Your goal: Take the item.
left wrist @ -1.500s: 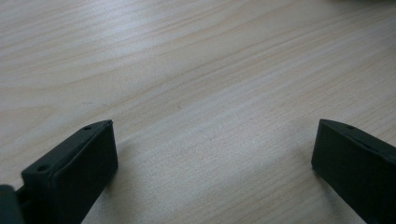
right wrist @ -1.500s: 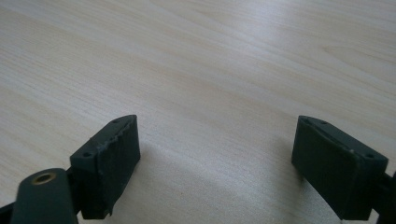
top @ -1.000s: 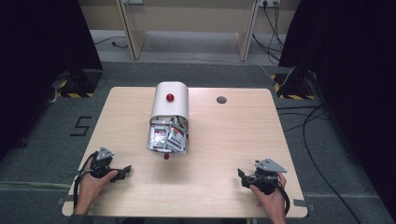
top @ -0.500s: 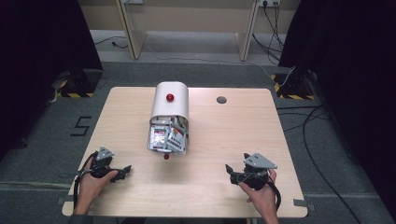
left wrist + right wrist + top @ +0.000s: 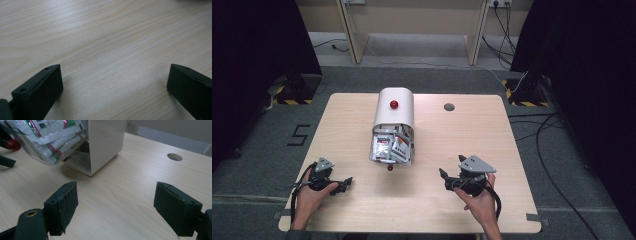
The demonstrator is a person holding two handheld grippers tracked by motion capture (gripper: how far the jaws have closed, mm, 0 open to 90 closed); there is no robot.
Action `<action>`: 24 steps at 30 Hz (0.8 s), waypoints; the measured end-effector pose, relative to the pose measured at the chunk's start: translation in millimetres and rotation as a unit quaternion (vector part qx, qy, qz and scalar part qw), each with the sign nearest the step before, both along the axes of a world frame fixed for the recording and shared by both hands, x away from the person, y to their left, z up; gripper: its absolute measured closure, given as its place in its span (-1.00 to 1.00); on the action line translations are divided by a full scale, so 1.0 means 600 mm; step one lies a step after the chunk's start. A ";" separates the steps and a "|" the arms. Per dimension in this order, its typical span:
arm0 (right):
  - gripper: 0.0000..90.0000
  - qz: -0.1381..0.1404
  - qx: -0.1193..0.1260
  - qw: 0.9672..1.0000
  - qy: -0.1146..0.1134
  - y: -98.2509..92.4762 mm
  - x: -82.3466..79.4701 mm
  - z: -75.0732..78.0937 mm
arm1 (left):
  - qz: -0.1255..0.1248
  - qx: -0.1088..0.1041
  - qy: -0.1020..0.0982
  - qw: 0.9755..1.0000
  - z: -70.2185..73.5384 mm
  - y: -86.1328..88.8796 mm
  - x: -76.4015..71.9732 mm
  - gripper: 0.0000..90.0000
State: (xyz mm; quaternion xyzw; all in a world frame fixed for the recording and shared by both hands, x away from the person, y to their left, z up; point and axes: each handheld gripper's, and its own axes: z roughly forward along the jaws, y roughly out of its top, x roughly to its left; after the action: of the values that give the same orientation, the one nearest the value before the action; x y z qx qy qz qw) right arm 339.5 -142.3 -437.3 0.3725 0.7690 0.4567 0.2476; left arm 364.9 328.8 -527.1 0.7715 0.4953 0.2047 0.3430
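Note:
A white rounded box (image 5: 394, 115) with a red knob (image 5: 394, 104) on top stands mid-table. Its clear front drawer (image 5: 391, 147) is tilted open and holds several white packets with red and green print (image 5: 53, 135). A second red knob (image 5: 389, 168) marks the drawer's front edge. My left gripper (image 5: 343, 184) rests open at the near left on bare wood (image 5: 107, 50). My right gripper (image 5: 445, 177) is open at the near right, pointing toward the box (image 5: 105, 142), with nothing between its jaws.
A round cable hole (image 5: 449, 106) is in the table (image 5: 472, 145) to the right of the box. Cables run over the grey floor on the right. Dark curtains stand at both sides, and wooden furniture legs behind the table.
My right gripper has moved left and slightly forward, toward the box. The left gripper has stayed where it was.

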 end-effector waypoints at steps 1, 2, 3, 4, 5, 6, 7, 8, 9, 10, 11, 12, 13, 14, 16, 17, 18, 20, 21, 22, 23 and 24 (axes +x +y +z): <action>-0.54 0.002 0.001 1.000 -0.002 0.003 0.000 0.003 | 0.000 0.000 0.000 1.000 0.000 0.000 0.000 -1.00; -0.54 0.004 0.001 1.000 -0.003 0.007 0.001 0.005 | 0.000 0.000 0.000 1.000 0.000 0.000 0.000 -1.00; -0.54 0.006 0.002 1.000 -0.005 0.010 0.001 0.008 | 0.000 0.000 0.000 1.000 0.000 0.000 0.000 -1.00; -0.54 0.008 0.003 1.000 -0.007 0.013 0.002 0.011 | 0.000 0.000 0.000 1.000 0.000 0.000 0.000 -1.00; -0.53 0.008 0.005 1.000 -0.009 0.016 0.002 0.014 | 0.000 0.000 0.000 1.000 0.000 0.000 0.000 -1.00; -0.53 0.010 0.006 1.000 -0.011 0.018 0.002 0.017 | 0.000 0.000 0.000 1.000 0.000 0.000 0.000 -1.00; -0.53 0.012 0.009 1.000 -0.012 0.021 0.001 0.019 | 0.000 0.000 0.000 1.000 0.000 0.000 0.000 -1.00; -0.52 0.015 0.010 1.000 -0.013 0.024 0.001 0.021 | 0.000 0.000 0.000 1.000 0.000 0.000 0.000 -1.00; -0.52 0.018 0.010 1.000 -0.015 0.027 0.000 0.024 | 0.000 0.000 0.000 1.000 0.000 0.000 0.000 -1.00; -0.52 0.020 0.011 1.000 -0.017 0.030 0.000 0.026 | 0.000 0.000 0.000 1.000 0.000 0.000 0.000 -1.00; -0.51 0.022 0.012 1.000 -0.018 0.032 -0.001 0.028 | 0.000 0.000 0.000 1.000 0.000 0.000 0.000 -1.00; -0.51 0.023 0.012 0.999 -0.019 0.034 -0.001 0.029 | 0.000 0.000 0.000 1.000 0.000 0.000 0.000 -1.00; -0.50 0.023 0.013 0.999 -0.020 0.035 -0.002 0.031 | 0.000 0.000 0.000 1.000 0.000 0.000 0.000 -1.00; -0.50 0.025 0.013 0.999 -0.022 0.036 -0.002 0.032 | 0.000 0.000 0.000 1.000 0.000 0.000 0.000 -1.00; -0.49 0.026 0.016 0.999 -0.022 0.039 -0.002 0.034 | 0.000 0.000 0.000 1.000 0.000 0.000 0.000 -1.00; -0.49 0.028 0.019 0.999 -0.022 0.042 -0.002 0.036 | 0.000 0.000 0.000 1.000 0.000 0.000 0.000 -1.00; -0.48 0.030 0.019 0.999 -0.022 0.044 -0.002 0.037 | 0.000 0.000 0.000 1.000 0.000 0.000 0.000 -1.00; -0.48 0.035 0.018 0.999 -0.023 0.049 -0.002 0.038 | 0.000 0.000 0.000 1.000 0.000 0.000 0.000 -1.00; -0.48 0.038 0.019 0.999 -0.024 0.053 -0.002 0.039 | 0.000 0.000 0.000 1.000 0.000 0.000 0.000 -1.00; -0.48 0.040 0.020 0.999 -0.025 0.056 -0.003 0.040 | -0.002 0.002 0.001 1.000 0.000 0.001 0.000 -1.00; -0.48 0.044 0.021 0.999 -0.025 0.059 -0.004 0.042 | -0.002 0.002 0.001 1.000 0.000 0.001 0.000 -1.00; -0.48 0.047 0.021 0.998 -0.027 0.063 -0.004 0.043 | -0.002 0.002 0.000 1.000 0.000 0.001 0.000 -1.00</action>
State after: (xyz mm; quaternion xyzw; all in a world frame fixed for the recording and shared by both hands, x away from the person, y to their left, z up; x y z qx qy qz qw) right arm 337.0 -104.7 -411.3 0.3291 0.7691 0.4932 0.2387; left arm 365.0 329.2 -526.9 0.7730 0.4938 0.2046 0.3417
